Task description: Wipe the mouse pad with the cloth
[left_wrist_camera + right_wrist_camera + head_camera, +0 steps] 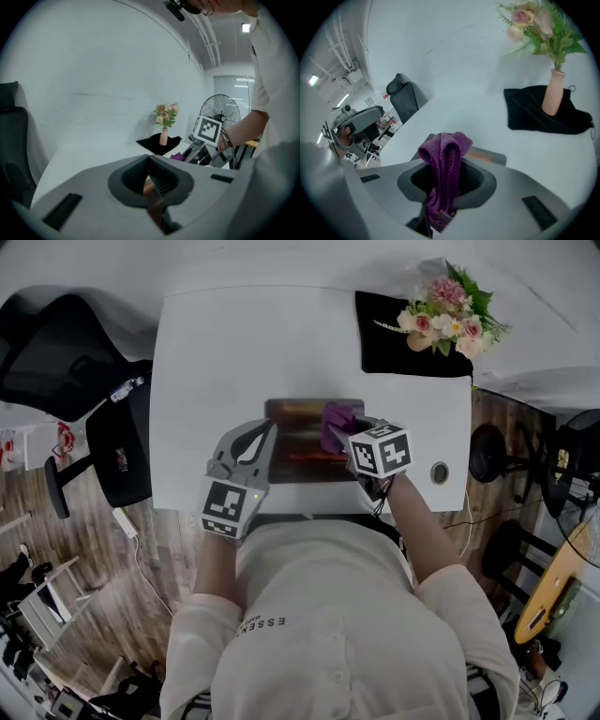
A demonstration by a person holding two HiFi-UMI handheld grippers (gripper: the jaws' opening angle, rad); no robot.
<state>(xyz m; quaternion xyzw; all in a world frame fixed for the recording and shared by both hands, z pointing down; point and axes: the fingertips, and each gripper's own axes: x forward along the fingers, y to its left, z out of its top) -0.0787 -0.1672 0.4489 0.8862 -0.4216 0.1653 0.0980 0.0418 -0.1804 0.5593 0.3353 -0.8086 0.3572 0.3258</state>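
The right gripper [443, 187] clamps a purple cloth [443, 150] that looks soft and limp and is best held bunched, while the left gripper [152, 187] pinches the edge of the mouse pad [298, 418], which seems thin and bendy.

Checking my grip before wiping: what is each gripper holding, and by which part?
Right gripper clamps the cloth by a bunched fold. Left gripper pinches the mouse pad by its left edge.

the mouse pad [298, 442] lies on the table [239, 348], cloth [337, 421] over its right half, flowers [448, 317] behind.
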